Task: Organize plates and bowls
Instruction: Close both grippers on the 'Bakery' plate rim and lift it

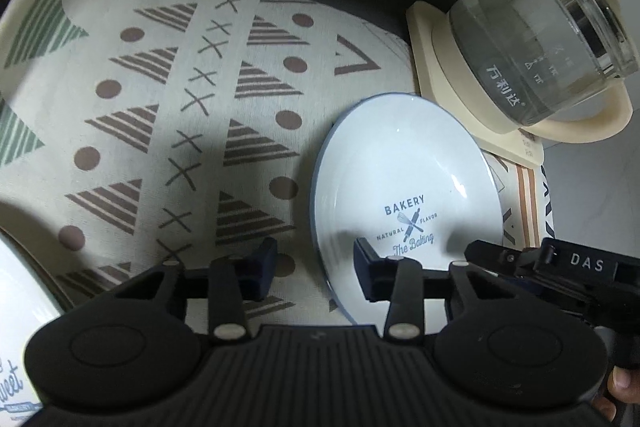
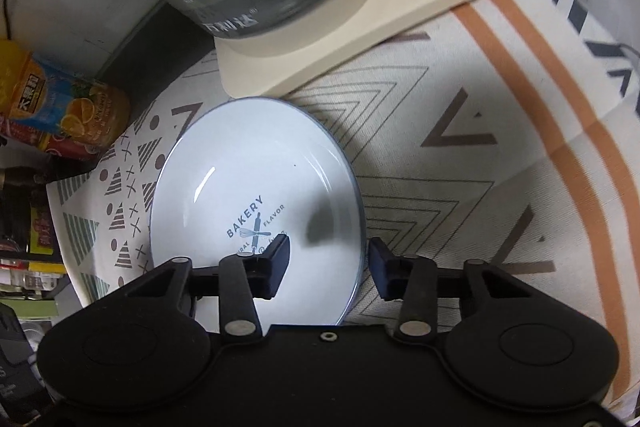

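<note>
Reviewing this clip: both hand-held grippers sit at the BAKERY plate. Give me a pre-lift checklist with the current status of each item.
1. Left hand-held gripper straddles the plate rim, one finger over the plate, one over the cloth: ok.
2. Right hand-held gripper straddles the opposite rim: ok.
3. Pads pressing on the rim: cannot tell; gaps show on both.
4. Plate lies flat on the patterned cloth: ok.
5. Plate clear of the kettle base: cannot tell; they look very close.
6. Second plate at the left edge out of the way: ok.
</note>
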Motion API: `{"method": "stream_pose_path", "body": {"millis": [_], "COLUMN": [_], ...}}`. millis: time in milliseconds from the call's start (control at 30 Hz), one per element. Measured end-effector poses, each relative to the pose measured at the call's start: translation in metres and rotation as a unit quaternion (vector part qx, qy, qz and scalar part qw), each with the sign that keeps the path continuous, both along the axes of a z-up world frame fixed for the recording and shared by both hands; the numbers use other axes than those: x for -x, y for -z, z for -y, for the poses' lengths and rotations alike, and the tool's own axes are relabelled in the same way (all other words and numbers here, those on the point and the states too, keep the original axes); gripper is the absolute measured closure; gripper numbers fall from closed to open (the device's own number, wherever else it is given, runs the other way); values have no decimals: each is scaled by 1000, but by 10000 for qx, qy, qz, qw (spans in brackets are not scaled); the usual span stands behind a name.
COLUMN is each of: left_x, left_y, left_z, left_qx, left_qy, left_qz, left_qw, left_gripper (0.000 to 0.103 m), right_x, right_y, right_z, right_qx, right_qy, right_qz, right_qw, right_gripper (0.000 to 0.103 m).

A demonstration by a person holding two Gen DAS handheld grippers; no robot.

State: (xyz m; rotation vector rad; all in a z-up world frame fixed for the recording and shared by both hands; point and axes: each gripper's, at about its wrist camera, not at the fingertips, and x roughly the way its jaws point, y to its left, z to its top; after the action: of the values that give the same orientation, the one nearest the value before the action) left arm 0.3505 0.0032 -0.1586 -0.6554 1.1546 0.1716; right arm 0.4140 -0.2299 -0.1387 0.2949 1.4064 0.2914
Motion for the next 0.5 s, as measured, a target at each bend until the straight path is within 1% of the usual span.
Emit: {"method": "stream_pose_path", "body": {"millis": [100,167,233,333,367,433,500], "left_x": [-2,-5,-9,-14,-15,-15,-15], "left_y": [2,2,3,7,7,7,5], "left_z": [1,2,2,2,3,4,3], "left_qx": [1,22,67,247,229,215,183], "left_qy": [21,40,56,79,91,81,74], "left_qz": [5,4,-8,-26,-35,-23,16], "left_qw": [10000,10000,10000,9997,9997,9997,9998], "left_gripper": [66,67,74,81,81,81,83], "right_x": [-3,-5,-5,-8,-9,-8,-4], "right_y": [6,8,8,10,10,10,6], "right_z": [0,-1,-4,-4,-2,2,7], "right_qx": [-19,-33,21,-26,-50,-4,-149], "right_qy": [61,109,85,81,101,129,164], "right_qz": [-157,-235,-259,-295,-303,-252,-82], "right_qw": [9999,9997,9996,9995,9995,9996,9997], "right_gripper": [67,67,67,69,71,87,91]}}
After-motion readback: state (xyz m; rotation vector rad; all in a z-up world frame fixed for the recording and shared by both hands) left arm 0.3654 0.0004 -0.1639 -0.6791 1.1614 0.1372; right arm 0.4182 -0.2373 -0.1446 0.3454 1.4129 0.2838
